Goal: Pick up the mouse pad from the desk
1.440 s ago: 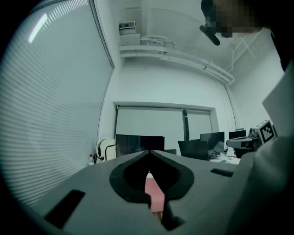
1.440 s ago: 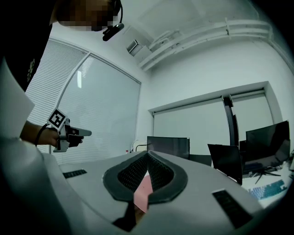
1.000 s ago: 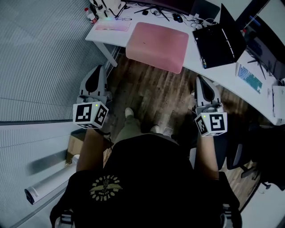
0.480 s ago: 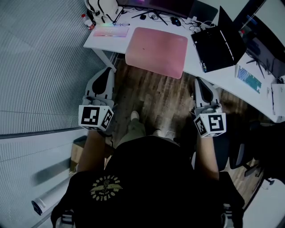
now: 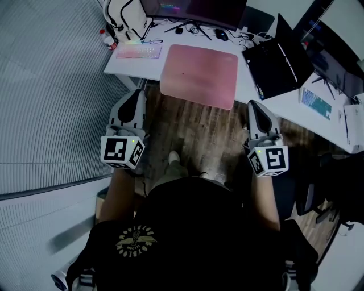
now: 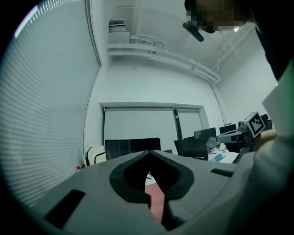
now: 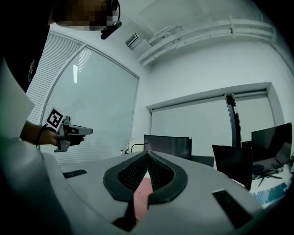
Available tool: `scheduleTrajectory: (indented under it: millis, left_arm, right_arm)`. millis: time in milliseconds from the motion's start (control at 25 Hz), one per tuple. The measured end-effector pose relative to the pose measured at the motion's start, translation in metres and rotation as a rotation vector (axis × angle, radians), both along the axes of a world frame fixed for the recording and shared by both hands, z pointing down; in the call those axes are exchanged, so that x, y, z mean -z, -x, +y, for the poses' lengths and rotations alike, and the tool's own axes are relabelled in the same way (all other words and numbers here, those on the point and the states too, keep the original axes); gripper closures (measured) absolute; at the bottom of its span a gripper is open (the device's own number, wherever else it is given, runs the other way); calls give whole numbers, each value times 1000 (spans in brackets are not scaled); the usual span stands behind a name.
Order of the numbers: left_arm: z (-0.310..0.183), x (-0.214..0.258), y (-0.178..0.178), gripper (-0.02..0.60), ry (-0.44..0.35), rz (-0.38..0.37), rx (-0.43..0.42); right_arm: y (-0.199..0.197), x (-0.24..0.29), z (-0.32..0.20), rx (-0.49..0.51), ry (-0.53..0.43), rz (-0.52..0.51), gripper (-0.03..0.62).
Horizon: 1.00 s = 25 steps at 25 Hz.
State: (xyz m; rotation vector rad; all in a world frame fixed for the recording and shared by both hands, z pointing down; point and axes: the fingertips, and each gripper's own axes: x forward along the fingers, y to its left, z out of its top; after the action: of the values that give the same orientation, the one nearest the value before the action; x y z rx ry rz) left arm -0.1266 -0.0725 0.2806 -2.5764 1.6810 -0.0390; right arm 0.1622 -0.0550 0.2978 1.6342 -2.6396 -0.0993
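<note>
Mouse pad (image 6: 156,199) mostly hidden behind jaws (2 gripper views), monitor (image 5: 193,8) cut at top

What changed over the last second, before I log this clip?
The person walked toward the desk, bringing the left gripper and right gripper forward until their tips are near its front edge. Nothing was grasped or released. Both grippers stay shut and empty, and the pink mouse pad lies untouched on the desk.

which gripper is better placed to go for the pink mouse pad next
Probably right. Both are shut and short of the white desk, but the right gripper ends beside the overhanging near corner of the pink rectangular mouse pad; the left gripper faces the desk corner.
</note>
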Motion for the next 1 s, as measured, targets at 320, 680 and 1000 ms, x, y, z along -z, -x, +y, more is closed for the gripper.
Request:
scheduleTrajectory:
  millis: [320, 680, 1000]
  left_arm:
    - [-39, -11, 27, 575, 23, -3, -6]
    - [-86, -16, 42, 575, 23, 44, -55]
    - [-129, -23, 49, 575, 34, 67, -127]
  right_arm:
    - [24, -15, -27, -25, 37, 14, 592]
    - [44, -7, -58, -70, 30, 57, 592]
    - [52, -6, -78, -149, 44, 78, 592]
